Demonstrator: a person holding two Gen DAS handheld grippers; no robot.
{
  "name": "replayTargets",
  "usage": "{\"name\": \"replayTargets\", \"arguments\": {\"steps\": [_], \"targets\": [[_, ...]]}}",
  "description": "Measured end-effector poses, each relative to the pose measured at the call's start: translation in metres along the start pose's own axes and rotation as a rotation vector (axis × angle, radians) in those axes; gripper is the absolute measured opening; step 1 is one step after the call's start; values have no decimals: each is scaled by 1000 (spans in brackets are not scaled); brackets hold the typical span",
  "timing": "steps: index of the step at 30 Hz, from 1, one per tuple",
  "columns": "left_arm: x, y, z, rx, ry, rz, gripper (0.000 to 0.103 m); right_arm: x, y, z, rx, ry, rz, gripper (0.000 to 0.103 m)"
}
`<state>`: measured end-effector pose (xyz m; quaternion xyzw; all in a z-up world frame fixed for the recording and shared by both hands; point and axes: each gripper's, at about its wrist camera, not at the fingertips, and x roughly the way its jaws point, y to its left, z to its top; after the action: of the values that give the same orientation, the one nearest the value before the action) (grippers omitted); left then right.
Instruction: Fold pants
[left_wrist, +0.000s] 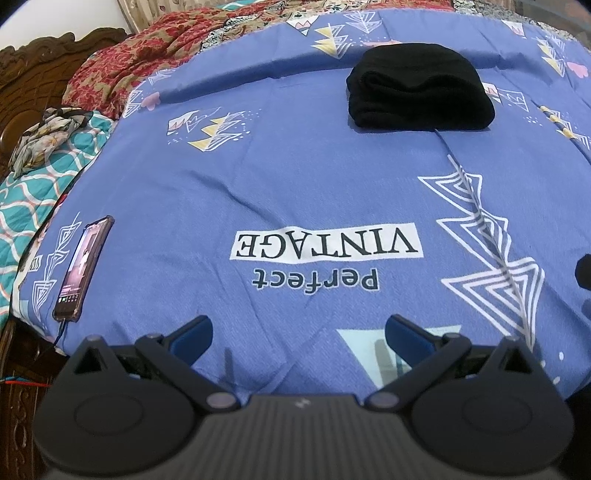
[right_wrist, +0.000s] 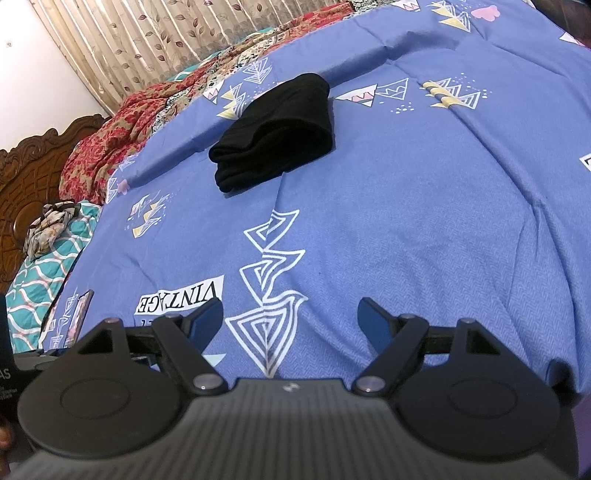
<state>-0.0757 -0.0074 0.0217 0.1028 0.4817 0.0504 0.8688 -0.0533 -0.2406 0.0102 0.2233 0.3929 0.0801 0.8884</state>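
Black pants (left_wrist: 419, 90) lie folded into a compact stack far up on the blue printed bedsheet (left_wrist: 295, 184); in the right wrist view the same pants (right_wrist: 275, 129) sit at upper left of centre on the bedsheet (right_wrist: 424, 221). My left gripper (left_wrist: 299, 334) hovers near the bed's front edge, open, with only sheet between its blue pads. Over the sheet's white triangle print my right gripper (right_wrist: 291, 317) is held wide open with nothing between its fingers. Both grippers are well short of the pants.
A phone (left_wrist: 83, 269) with a cable lies at the sheet's left edge. A red floral blanket (left_wrist: 122, 70), a teal patterned cloth (left_wrist: 40, 184) and a crumpled floral cloth (left_wrist: 44, 136) are at the left, beside a carved wooden headboard (right_wrist: 26, 184). Curtains (right_wrist: 166, 40) hang behind.
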Motion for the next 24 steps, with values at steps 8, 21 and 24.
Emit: {"name": "replayTargets", "arguments": {"steps": [8, 21, 24], "targets": [[0, -2, -1, 5, -1, -7, 103, 0, 1, 0, 3, 0, -2, 82], [-2, -1, 1, 2, -4, -18, 103, 0, 1, 1, 3, 1, -1, 82], [-3, 1, 3, -11, -2, -34, 103, 0, 1, 1, 1, 0, -2, 82]]}}
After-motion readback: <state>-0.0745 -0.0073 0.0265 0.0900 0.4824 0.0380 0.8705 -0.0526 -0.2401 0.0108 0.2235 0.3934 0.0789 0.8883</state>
